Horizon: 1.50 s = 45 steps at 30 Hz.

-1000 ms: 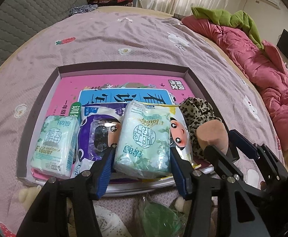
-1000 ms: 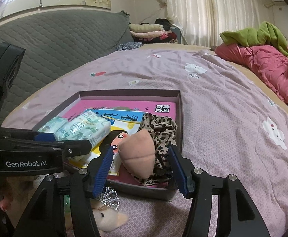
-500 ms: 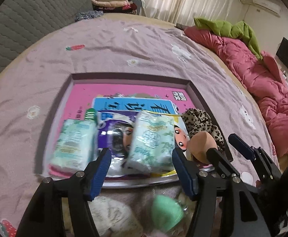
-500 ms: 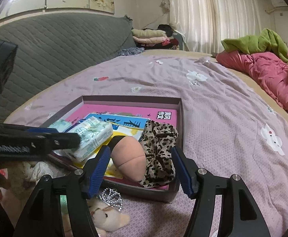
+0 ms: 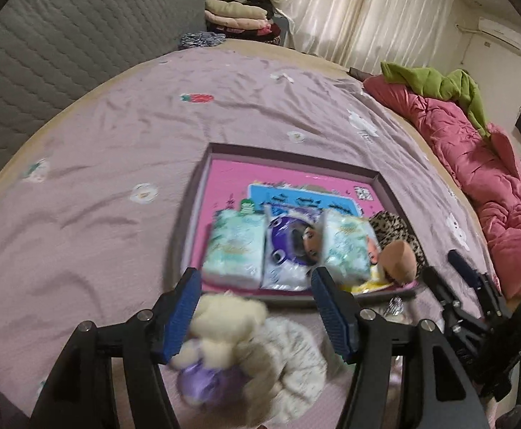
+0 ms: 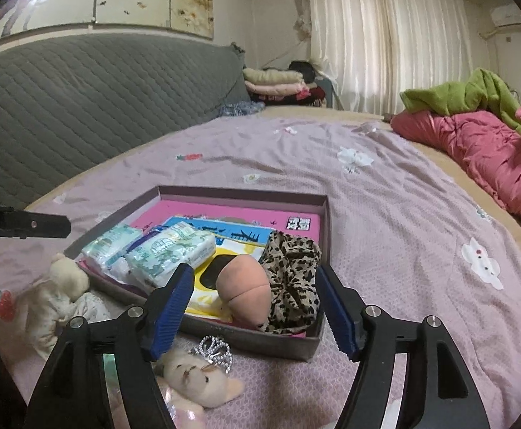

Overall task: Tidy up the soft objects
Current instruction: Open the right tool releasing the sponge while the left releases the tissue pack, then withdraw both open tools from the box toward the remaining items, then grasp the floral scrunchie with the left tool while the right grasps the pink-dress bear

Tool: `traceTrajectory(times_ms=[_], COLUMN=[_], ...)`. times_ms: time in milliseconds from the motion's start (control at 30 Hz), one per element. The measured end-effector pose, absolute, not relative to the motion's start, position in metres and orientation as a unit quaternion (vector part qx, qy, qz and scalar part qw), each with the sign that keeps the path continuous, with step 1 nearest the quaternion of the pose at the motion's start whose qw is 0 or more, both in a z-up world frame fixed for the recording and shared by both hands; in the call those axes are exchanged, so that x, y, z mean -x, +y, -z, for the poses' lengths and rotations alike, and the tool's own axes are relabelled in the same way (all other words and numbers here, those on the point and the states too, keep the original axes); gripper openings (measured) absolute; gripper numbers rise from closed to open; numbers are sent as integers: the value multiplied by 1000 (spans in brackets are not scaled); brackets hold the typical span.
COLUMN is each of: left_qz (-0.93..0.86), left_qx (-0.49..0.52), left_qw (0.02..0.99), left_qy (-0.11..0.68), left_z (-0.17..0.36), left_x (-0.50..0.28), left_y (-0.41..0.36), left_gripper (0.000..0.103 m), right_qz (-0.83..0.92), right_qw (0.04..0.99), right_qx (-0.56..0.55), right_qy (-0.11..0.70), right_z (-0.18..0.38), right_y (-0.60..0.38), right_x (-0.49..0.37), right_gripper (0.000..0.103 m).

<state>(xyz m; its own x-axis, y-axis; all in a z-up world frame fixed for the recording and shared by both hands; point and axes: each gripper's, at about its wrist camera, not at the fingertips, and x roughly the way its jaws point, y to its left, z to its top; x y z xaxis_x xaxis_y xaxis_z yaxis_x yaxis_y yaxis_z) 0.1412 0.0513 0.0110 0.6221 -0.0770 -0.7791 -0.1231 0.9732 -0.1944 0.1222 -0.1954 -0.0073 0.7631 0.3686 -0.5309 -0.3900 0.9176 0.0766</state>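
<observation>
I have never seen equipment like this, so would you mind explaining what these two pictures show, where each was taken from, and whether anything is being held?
There is no robot here: a person carries a two-finger gripper in each hand, and a fisheye camera on each looks forward along its blue-padded fingers. One picture comes from the left gripper, the other from the right gripper.

Both look down at a bed sheet holding a shallow box. In the box lie two tissue packs, a peach sponge and a leopard-print scrunchie. Outside it lie a cream plush toy, a small teddy and a tiny tiara.

Neither gripper holds anything: the left stands open above the plush toy, and the right's jaws are opening, clear of the sponge.
</observation>
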Motion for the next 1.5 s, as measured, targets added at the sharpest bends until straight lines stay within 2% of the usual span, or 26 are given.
traceTrajectory(times_ms=[300,533,800,1100,1500], left_qz=[3,18,20,29,38], left_qx=[101,90,82,86,84], left_qw=[887,881,873,870,867], left_qy=[450,464,480,485,490], left_z=[-1,14,30,34,40], left_x=[-107,-91,-82,-80,-83], left_y=[49,36,35,36,27], left_gripper=[64,64,64,64,64], right_qz=[-181,-143,-159,-154,-136], right_qw=[932,914,903,892,887], right_qx=[-16,-25,-23,29,8], right_qy=[314,380,399,425,441], right_z=[5,22,27,46,51], right_y=[-201,-203,-179,-147,-171], right_x=[-83,-64,-47,-44,-48], right_gripper=[75,74,74,74,75])
